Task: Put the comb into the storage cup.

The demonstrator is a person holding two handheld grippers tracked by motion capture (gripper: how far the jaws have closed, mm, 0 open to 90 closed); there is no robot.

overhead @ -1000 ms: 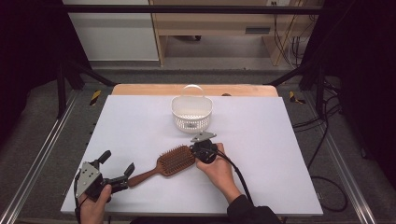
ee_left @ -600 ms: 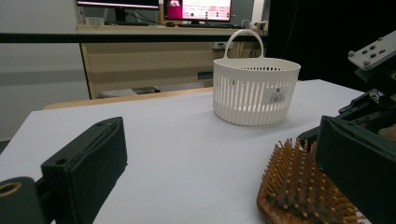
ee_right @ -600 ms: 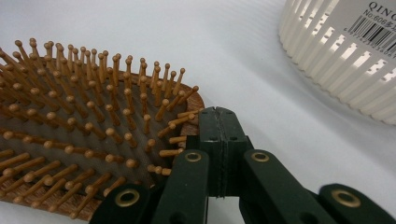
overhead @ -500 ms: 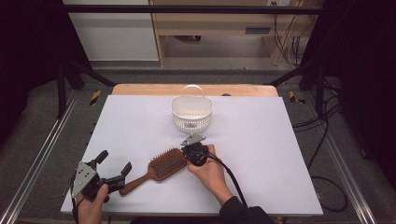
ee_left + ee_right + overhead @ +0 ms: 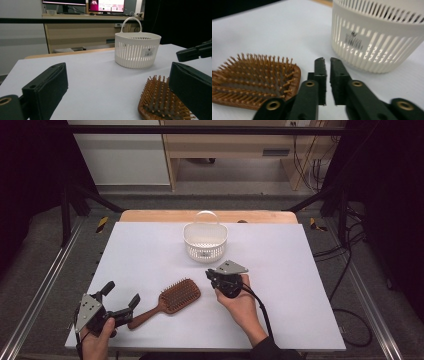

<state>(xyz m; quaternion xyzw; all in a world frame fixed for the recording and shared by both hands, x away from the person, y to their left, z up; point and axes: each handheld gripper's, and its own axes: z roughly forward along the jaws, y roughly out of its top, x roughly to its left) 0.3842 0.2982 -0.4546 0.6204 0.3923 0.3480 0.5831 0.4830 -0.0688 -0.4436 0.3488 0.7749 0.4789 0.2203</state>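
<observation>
The right hand-held gripper (image 5: 214, 275) let go of the hairbrush (image 5: 176, 297) beside the basket (image 5: 205, 242); its jaws had just parted slightly, empty. The left hand-held gripper (image 5: 120, 296) stood wide apart.

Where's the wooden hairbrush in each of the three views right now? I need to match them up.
High view: hairbrush lies low and left of centre on the table, between the two grippers.
Left gripper view: its bristled head sits bottom right, beside the right-hand jaw.
Right gripper view: the head lies at lower left, left of the jaws.
Shared landmark: the white basket.
</observation>
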